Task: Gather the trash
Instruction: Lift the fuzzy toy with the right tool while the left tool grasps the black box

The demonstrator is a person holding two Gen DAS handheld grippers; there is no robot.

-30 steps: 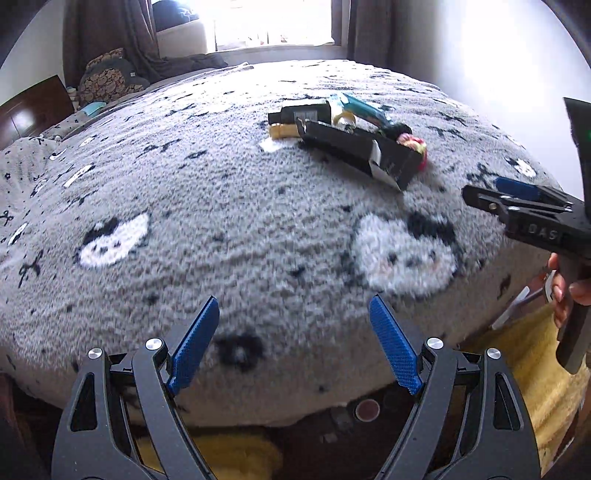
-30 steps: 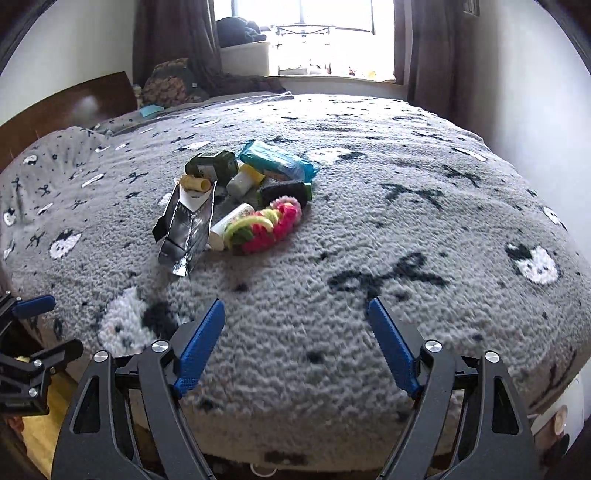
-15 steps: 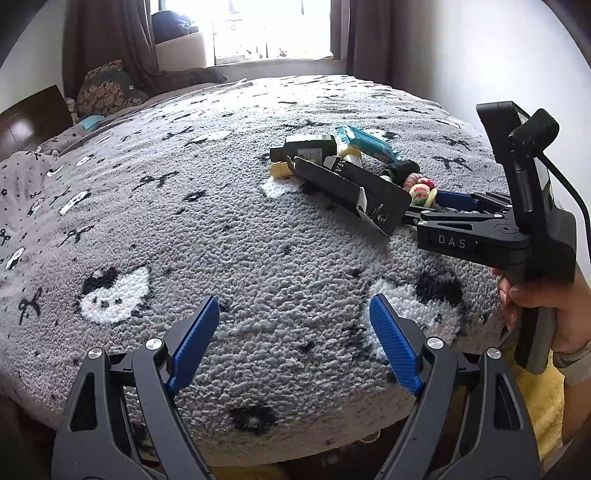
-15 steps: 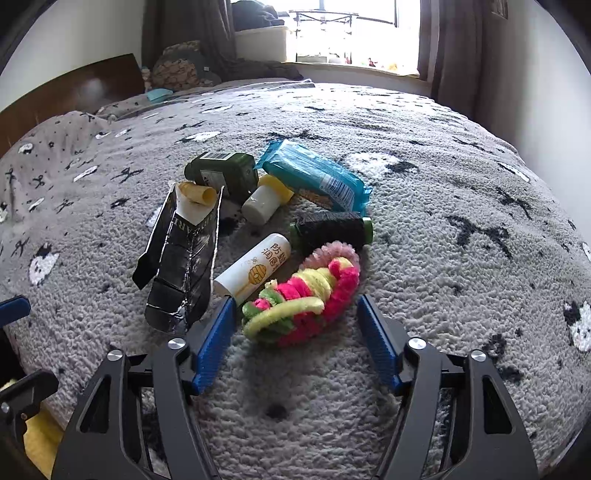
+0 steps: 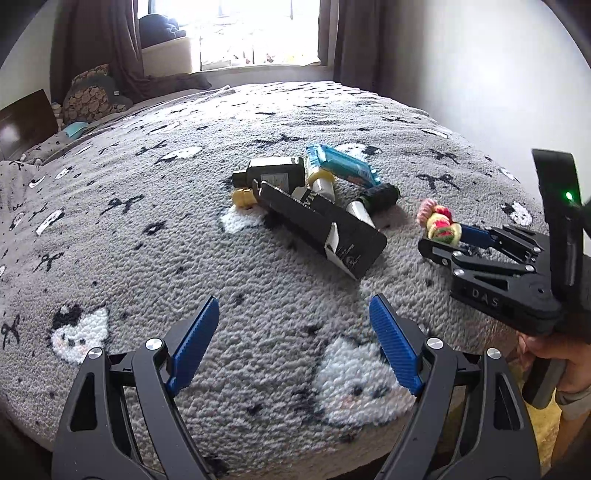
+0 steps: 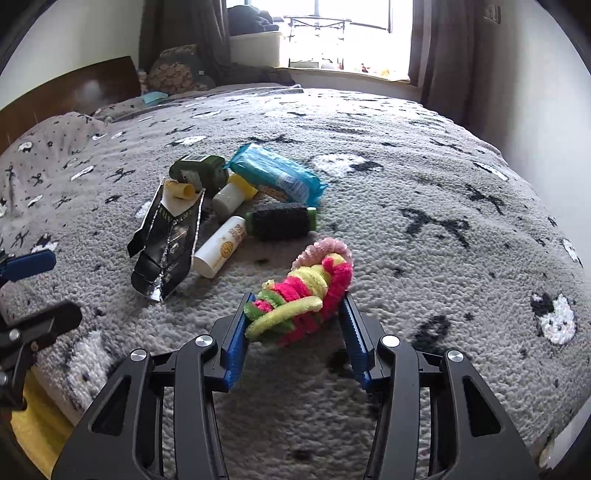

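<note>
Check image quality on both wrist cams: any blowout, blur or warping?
Left wrist: window blown out, blanket bulges from fisheye, right gripper with its fuzzy bundle slightly blurred. Right wrist: window also clipped, bundle sharp, corners vignetted.

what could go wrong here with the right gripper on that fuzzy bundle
1. The right gripper pinches only the near end of the fuzzy bundle; the soft loops could slip out or come apart when lifted.
2. The bundle looks more like hair ties than trash, so it may be the wrong pick.
3. The left gripper hangs open; reaching for the black carton could cross the right gripper.
</note>
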